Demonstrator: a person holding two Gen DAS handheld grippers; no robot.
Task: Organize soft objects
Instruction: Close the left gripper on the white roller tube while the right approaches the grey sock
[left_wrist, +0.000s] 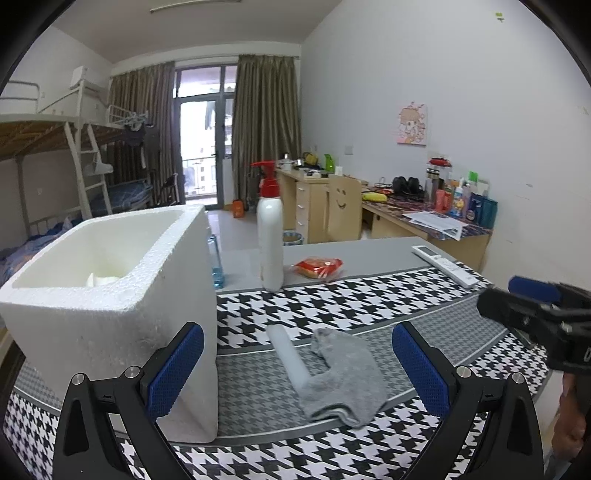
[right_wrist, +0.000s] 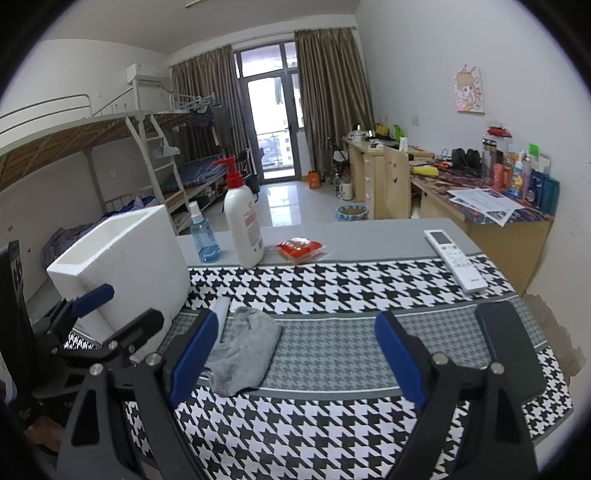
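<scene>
A crumpled grey sock (left_wrist: 343, 376) (right_wrist: 243, 354) lies on the houndstooth cloth, with a white tube (left_wrist: 288, 354) (right_wrist: 222, 314) partly under its left edge. A white foam box (left_wrist: 110, 295) (right_wrist: 125, 258) stands open-topped just left of them, with something white at its bottom. My left gripper (left_wrist: 297, 354) is open above the cloth, the sock and tube lying ahead between its blue pads, untouched. My right gripper (right_wrist: 295, 343) is open too and holds nothing; the sock is by its left finger. Each gripper shows in the other's view: the left gripper (right_wrist: 118, 310) and the right gripper (left_wrist: 535, 306).
Behind the sock stand a white pump bottle (left_wrist: 271, 240) (right_wrist: 243, 221), a blue spray bottle (right_wrist: 203, 236) and a red snack packet (left_wrist: 317, 267) (right_wrist: 299, 249). A white remote (left_wrist: 445, 266) (right_wrist: 454, 258) and a flat black object (right_wrist: 509, 350) lie at the right. The table edge is near the front.
</scene>
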